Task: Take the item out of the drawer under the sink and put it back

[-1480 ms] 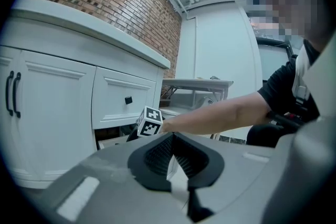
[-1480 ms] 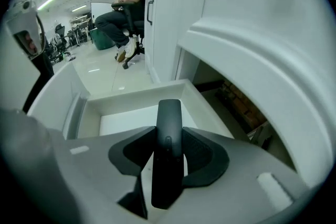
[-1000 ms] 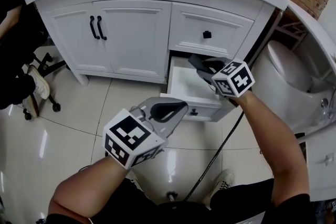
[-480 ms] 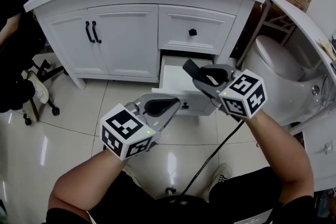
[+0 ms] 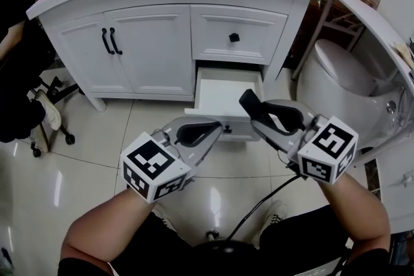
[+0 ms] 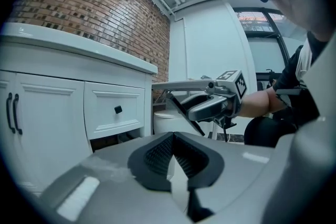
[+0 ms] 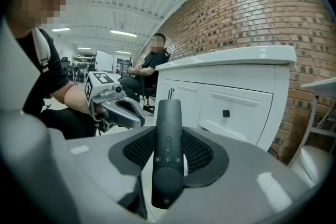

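Gripping a dark remote control (image 7: 167,150) lengthwise between its pads, the right tool (image 5: 270,118) hangs right of centre in the head view. The remote's free end points toward the right front corner of the open drawer (image 5: 226,88). That drawer juts from the white vanity cabinet (image 5: 149,42) at mid-frame, below a shut drawer with a black knob (image 5: 234,37). The left tool (image 5: 197,132) hovers at lower centre-left with its jaws together on nothing, and its tip overlaps the drawer's front edge. A toilet (image 5: 336,77) crowds the right side and an office chair (image 5: 48,114) stands far left. A black cable (image 5: 259,200) trails across the glossy floor (image 5: 84,152).
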Action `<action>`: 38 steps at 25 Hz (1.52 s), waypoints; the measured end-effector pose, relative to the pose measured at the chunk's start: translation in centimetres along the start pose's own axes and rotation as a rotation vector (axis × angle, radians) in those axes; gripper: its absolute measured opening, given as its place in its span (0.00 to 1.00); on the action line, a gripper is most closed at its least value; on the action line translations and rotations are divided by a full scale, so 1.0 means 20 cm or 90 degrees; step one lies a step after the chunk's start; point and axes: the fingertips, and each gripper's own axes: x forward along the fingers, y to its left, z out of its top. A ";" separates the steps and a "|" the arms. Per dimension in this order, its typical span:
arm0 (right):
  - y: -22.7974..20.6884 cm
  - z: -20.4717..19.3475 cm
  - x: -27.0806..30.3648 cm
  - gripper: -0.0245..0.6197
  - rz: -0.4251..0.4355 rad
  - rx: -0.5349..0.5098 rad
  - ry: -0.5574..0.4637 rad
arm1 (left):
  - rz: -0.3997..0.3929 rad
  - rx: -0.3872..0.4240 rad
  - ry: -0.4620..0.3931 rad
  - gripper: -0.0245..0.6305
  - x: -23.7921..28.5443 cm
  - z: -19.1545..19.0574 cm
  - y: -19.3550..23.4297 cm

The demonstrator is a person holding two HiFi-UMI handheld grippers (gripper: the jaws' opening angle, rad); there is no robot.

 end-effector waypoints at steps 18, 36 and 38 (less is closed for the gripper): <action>0.18 -0.03 -0.12 0.29 0.022 0.055 -0.039 | 0.009 -0.018 -0.033 0.05 -0.08 0.07 0.04; 0.17 -0.04 -0.11 0.29 0.014 0.058 -0.034 | 0.024 -0.019 -0.026 0.05 -0.09 0.05 0.08; 0.17 -0.04 -0.10 0.29 0.015 0.057 -0.033 | 0.025 -0.020 -0.025 0.05 -0.09 0.05 0.08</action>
